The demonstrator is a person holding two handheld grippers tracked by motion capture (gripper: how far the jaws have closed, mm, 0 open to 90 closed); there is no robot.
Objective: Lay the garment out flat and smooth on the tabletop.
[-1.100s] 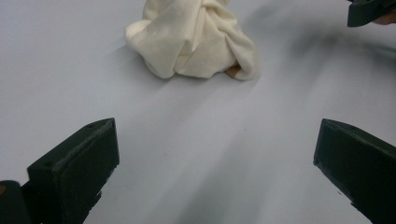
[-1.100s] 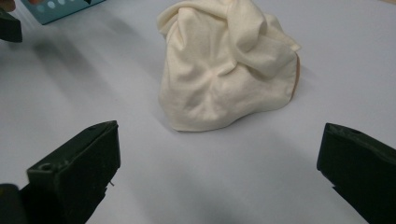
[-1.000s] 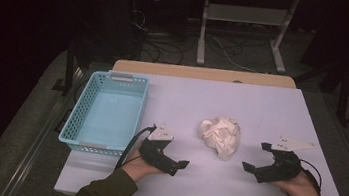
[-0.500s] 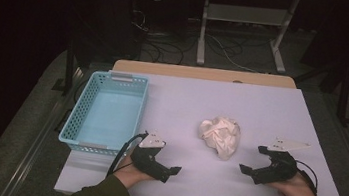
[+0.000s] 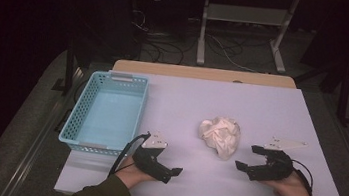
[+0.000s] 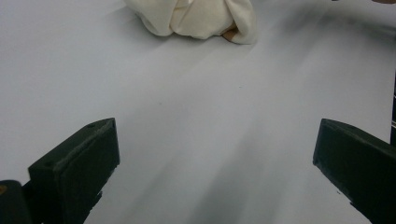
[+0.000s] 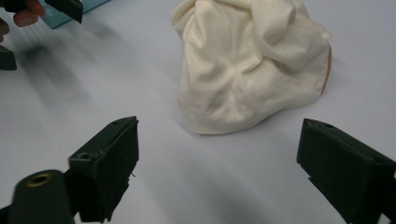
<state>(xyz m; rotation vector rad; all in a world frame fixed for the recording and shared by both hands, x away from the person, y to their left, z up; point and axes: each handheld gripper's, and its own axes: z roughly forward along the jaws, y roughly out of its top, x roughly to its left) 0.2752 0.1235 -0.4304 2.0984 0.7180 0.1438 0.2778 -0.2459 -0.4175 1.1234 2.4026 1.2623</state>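
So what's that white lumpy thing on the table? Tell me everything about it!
It's a cream-white cloth, soft-looking and scrunched into a loose heap with many folds and creases. A bit of tan or orange colour peeks out at one edge. It lies on the white table, right of the blue basket and apart from it. Nothing grips it.

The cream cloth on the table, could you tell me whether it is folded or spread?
Neither: the cream cloth sits bunched in a crumpled heap on the table, folds piled high.
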